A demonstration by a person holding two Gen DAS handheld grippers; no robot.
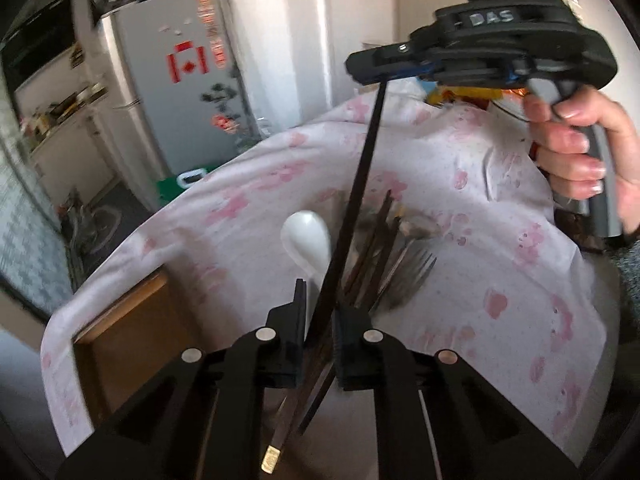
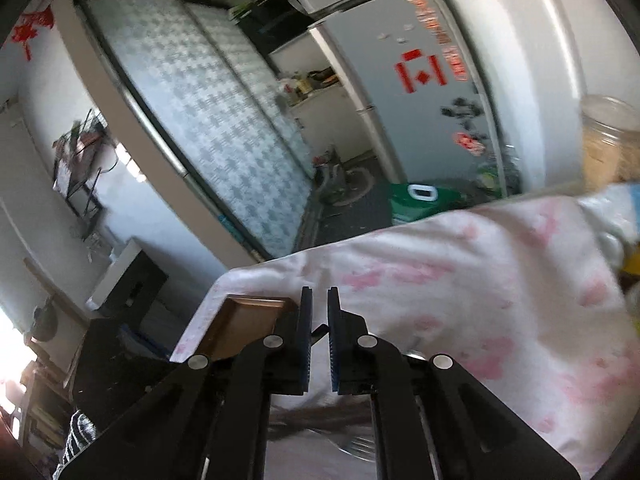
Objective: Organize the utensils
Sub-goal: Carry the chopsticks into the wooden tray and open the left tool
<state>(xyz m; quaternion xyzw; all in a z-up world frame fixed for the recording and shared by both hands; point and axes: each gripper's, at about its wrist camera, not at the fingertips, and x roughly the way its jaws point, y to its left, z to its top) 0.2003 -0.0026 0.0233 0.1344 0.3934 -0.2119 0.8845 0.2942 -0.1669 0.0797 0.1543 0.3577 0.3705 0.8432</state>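
Observation:
In the left wrist view, several dark chopsticks (image 1: 376, 256), metal forks (image 1: 412, 276) and a white ceramic spoon (image 1: 308, 240) lie in a pile on the pink-flowered white tablecloth (image 1: 500, 208). My right gripper (image 1: 360, 70) hangs above the pile, shut on one long dark chopstick (image 1: 360, 184) that slants down between my left gripper's fingers. My left gripper (image 1: 320, 320) is close over the pile, its jaws a little apart around that chopstick's lower end. In the right wrist view my right gripper (image 2: 319, 308) shows nearly closed pads with the chopstick's tip (image 2: 319, 332) between them.
A wooden tray or box (image 1: 120, 340) sits at the table's left edge, also in the right wrist view (image 2: 240, 324). A grey fridge (image 1: 172, 80) and a green box (image 2: 420, 196) stand beyond the table. A jar (image 2: 608, 140) and yellow packets (image 1: 460, 94) are at the far side.

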